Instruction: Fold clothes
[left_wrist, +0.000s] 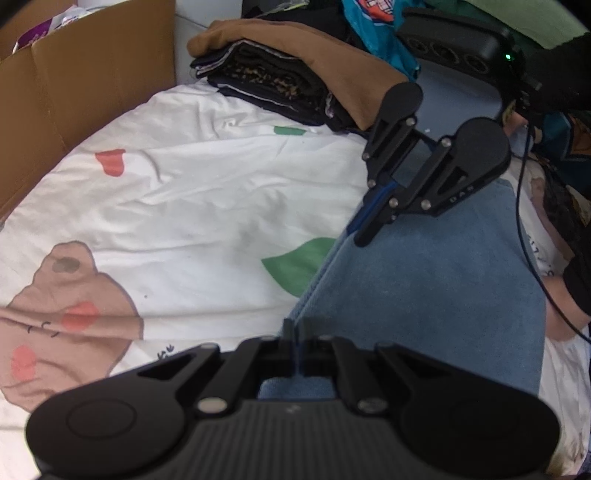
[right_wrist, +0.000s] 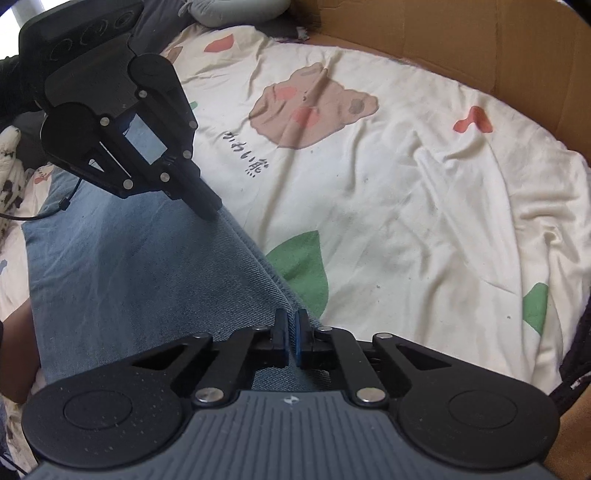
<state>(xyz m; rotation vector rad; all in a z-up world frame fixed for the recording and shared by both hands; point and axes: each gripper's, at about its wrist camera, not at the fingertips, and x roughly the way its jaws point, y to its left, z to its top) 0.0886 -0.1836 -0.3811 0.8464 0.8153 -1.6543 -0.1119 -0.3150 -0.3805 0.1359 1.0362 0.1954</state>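
garment: blue denim piece of clothing (left_wrist: 424, 288), lying flat on the bed, one long edge running diagonally between the two grippers; also seen in the right wrist view (right_wrist: 140, 280)
left gripper: left black two-finger gripper (left_wrist: 295, 332), jaws pressed nearly together, pinching the near end of the denim's edge; seen from the right wrist view (right_wrist: 208, 210) its tip sits on that same edge at the far end of that view
right gripper: right black two-finger gripper (right_wrist: 291, 328), jaws narrow, only a thin slit, clamped on the denim edge at its near corner; in the left wrist view (left_wrist: 364, 236) its closed tip meets the fold line
surface: white bedsheet printed with brown bears, red hearts and green leaves (left_wrist: 207, 192), wrinkled, denim rests on it; same sheet in the right view (right_wrist: 424, 206)
green leaf print: partly covered by the denim edge (right_wrist: 303, 273)
box: brown cardboard box wall (left_wrist: 74, 96) along the sheet's edge; also (right_wrist: 480, 40)
stack: pile of folded dark clothes with a brown garment draped on top (left_wrist: 280, 70), beyond the sheet, apart from the denim
clutter: teal patterned fabric (left_wrist: 376, 29) behind the stack
cable: thin dark cable (left_wrist: 528, 236) hanging beside the denim's right side
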